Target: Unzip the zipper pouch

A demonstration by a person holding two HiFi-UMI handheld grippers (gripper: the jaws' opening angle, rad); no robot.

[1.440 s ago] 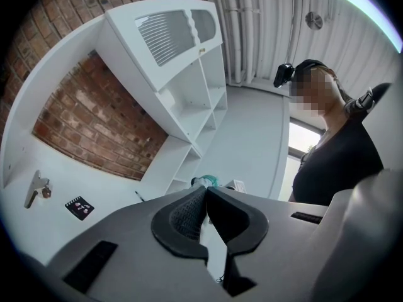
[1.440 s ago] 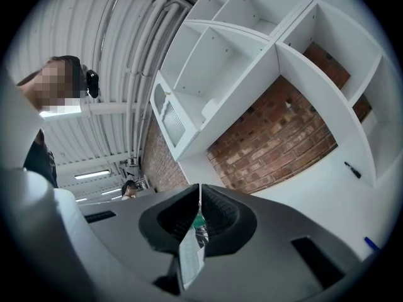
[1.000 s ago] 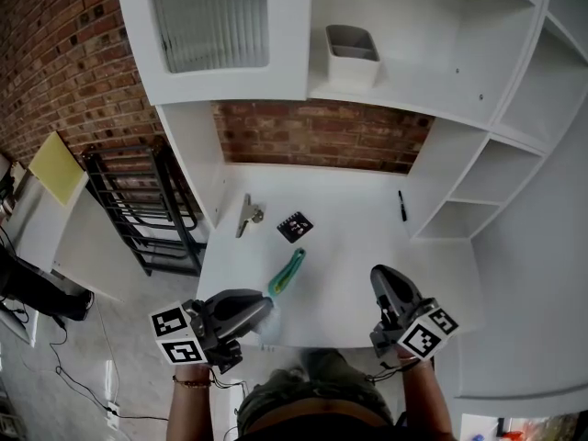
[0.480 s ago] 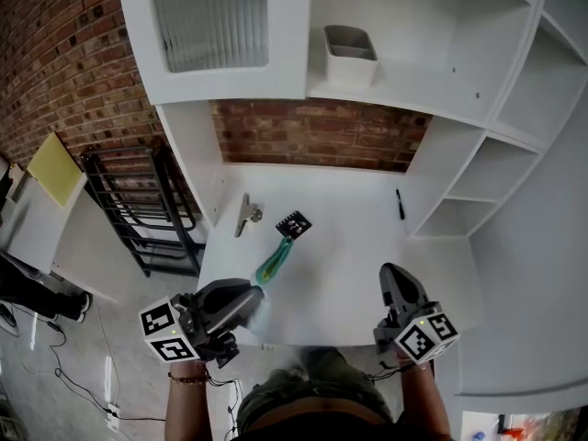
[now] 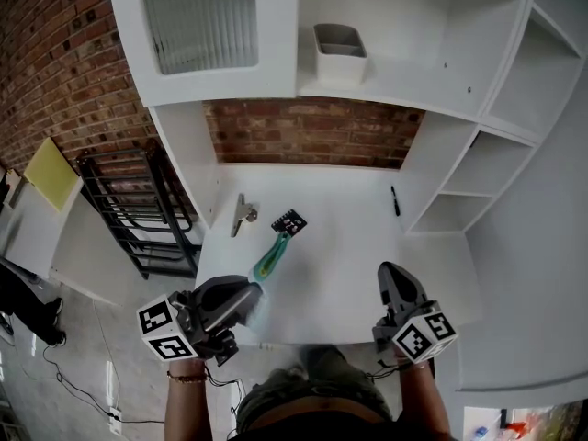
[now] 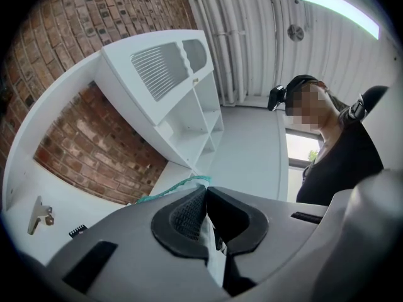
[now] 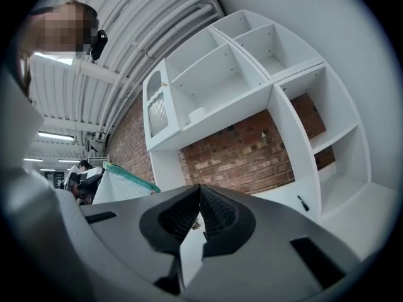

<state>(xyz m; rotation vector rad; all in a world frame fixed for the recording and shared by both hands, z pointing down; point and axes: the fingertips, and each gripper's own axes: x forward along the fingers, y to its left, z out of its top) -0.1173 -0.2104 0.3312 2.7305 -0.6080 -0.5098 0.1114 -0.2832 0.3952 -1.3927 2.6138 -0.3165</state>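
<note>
The desk (image 5: 340, 246) is a smooth, matt white board set into a white shelf unit (image 5: 441, 81) of square open boxes. A rough red brick wall (image 5: 312, 136) shows behind it. The pouch (image 5: 269, 260) is a soft, flat bag of fine white mesh, edged along the top by a teal zip (image 6: 173, 187). From above it shows as a narrow teal strip running from the near left edge of the desk towards the far side.

Just past its far end lies a small black card (image 5: 289, 222); whether the two touch cannot be told. A bent metal clip (image 5: 243, 214) lies to the left of the card. A thin black pen (image 5: 395, 200) lies well apart on the right, by the shelf wall. A grey, tapered bin (image 5: 340, 51) stands on the shelf above, and a black wire rack (image 5: 138, 219) stands on the floor to the left.

The left hand-held gripper (image 6: 204, 190) has its ribbed dark pads pressed together on the near end of the pouch, with white mesh pinched between them. The right hand-held gripper (image 7: 199, 190) has its jaws closed on nothing. It is held over the near right edge of the desk, well apart from the pouch.

No brand or readable words show anywhere. The cubes (image 5: 170, 333) on the hand-held grippers carry only black-and-white square patterns, and the white marks on the card are too small to read.
</note>
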